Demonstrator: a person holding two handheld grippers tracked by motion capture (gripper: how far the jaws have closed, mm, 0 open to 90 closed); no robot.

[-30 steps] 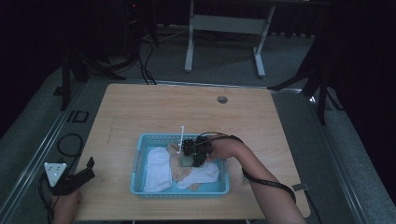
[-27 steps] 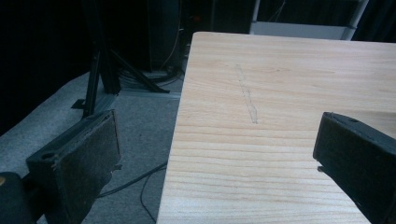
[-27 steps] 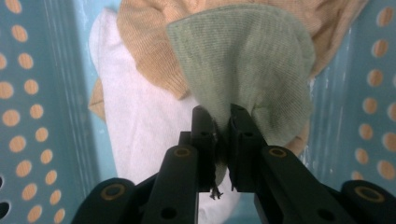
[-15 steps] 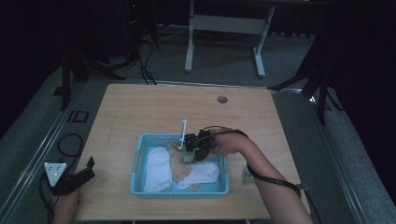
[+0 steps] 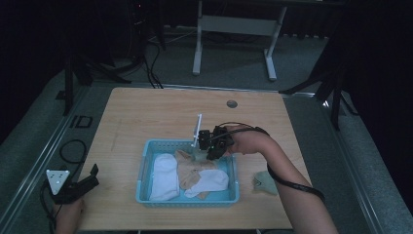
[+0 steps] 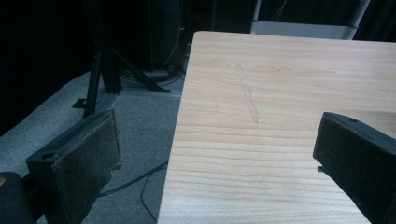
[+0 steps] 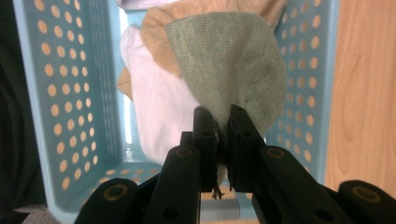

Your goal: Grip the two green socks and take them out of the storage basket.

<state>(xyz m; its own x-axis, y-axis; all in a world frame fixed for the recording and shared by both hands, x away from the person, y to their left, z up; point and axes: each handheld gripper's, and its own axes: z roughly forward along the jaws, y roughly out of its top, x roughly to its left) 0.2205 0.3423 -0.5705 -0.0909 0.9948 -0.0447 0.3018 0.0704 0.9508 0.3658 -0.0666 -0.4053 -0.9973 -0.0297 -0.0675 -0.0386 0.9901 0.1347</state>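
A pale green sock (image 7: 233,65) hangs over white and tan socks in a light-blue, hole-dotted basket (image 7: 56,93).

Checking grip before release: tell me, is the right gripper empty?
No, the right gripper is clamped on a green sock over the blue basket.

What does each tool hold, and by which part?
The right tool pinches a green sock by its edge, above the basket. The left tool holds nothing.

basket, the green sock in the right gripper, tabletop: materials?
Basket: looks like moulded plastic, light blue, slightly glossy, walls punched with round holes.
Green sock, pinched in the right gripper: fine knit fabric, matte; the weave shows and it drapes.
Tabletop: pale wood or wood-look laminate, visible grain.
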